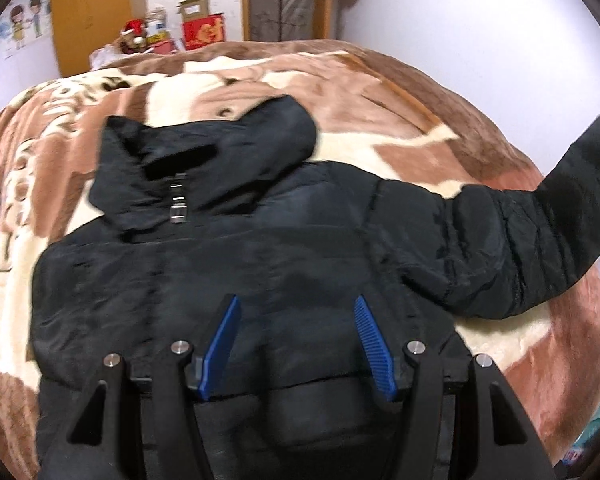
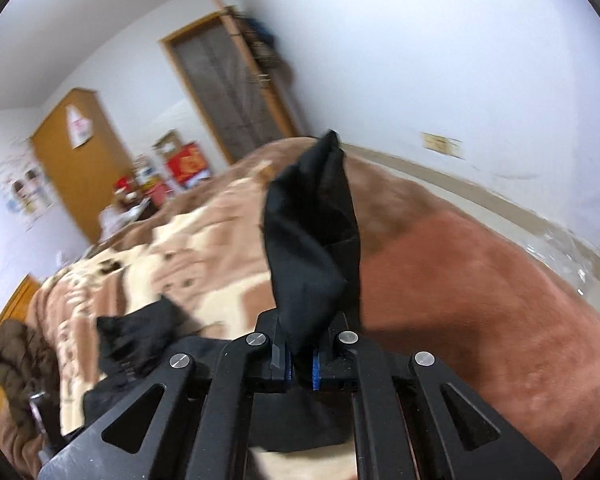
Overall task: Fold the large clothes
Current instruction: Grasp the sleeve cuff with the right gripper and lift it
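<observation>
A black padded jacket [image 1: 236,248] lies front up on a brown and cream blanket [image 1: 380,92], collar and zipper toward the far side. My left gripper [image 1: 298,308] is open, its blue pads spread just above the jacket's lower body. The jacket's right sleeve [image 1: 540,232] stretches out and rises at the right edge of the left wrist view. My right gripper [image 2: 300,364] is shut on the sleeve cuff [image 2: 312,232], which stands up from between the pads, lifted above the bed.
A wooden wardrobe [image 1: 92,12] and boxes with red items [image 1: 200,28] stand beyond the bed. A doorway [image 2: 236,92] is at the far wall. A brown furry garment [image 2: 16,364] lies at the bed's left edge. Bare floor [image 2: 520,216] runs along the right.
</observation>
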